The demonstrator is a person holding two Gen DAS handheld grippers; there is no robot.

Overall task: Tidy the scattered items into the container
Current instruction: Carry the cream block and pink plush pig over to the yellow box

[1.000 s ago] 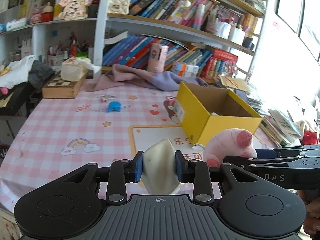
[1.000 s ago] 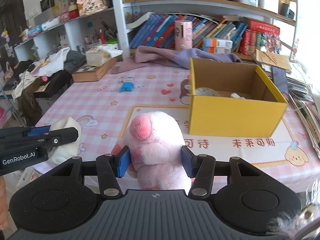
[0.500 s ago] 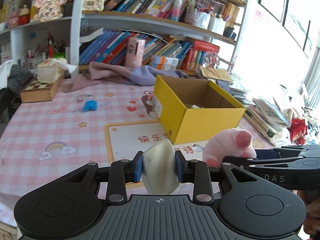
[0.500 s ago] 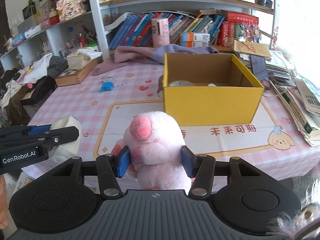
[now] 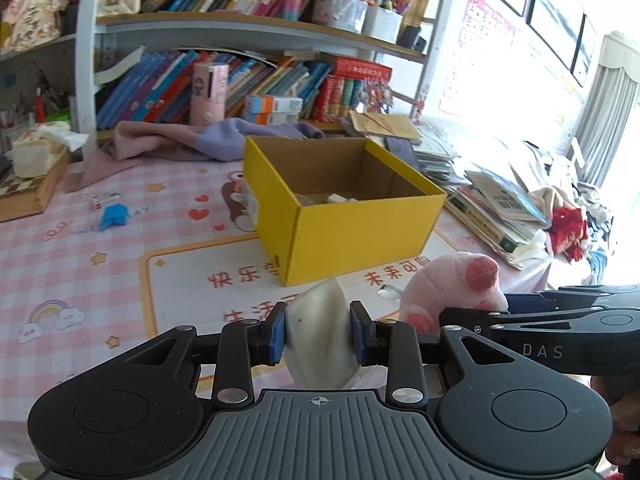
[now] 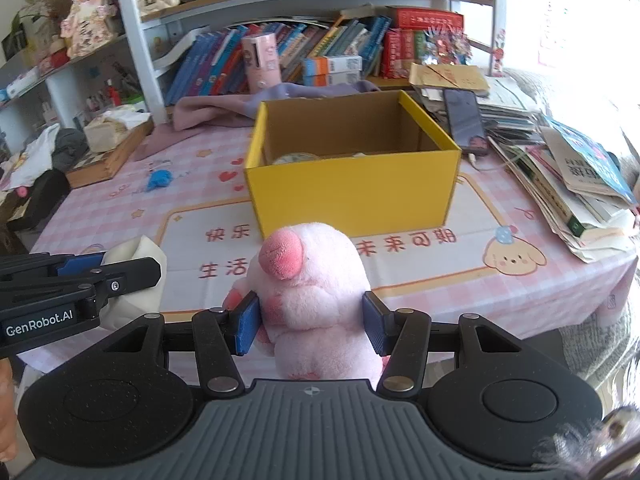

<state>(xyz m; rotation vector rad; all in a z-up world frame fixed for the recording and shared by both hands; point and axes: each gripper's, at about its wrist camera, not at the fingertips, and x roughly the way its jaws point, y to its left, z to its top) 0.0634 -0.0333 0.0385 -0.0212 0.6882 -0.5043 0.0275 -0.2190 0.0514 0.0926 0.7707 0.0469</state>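
My left gripper (image 5: 319,334) is shut on a cream-white soft lump (image 5: 318,320), held above the table's near edge. My right gripper (image 6: 311,322) is shut on a pink plush pig (image 6: 310,280); the pig also shows in the left wrist view (image 5: 456,284). The cream lump shows at the left in the right wrist view (image 6: 138,258). An open yellow box (image 6: 352,196) stands ahead on the pink table mat, with a few small items at its bottom. In the left wrist view the box (image 5: 356,232) is ahead and slightly right.
A small blue item (image 5: 114,216) and a small white piece (image 5: 98,199) lie on the checked cloth at the left. A wooden box with tissues (image 5: 28,176) is far left. Purple cloth (image 5: 208,142) lies behind the box. Stacked books and a phone (image 6: 464,118) crowd the right side.
Both grippers have moved right and closer to the yellow box, which now sits nearer the centre of both views. Both grips are unchanged.
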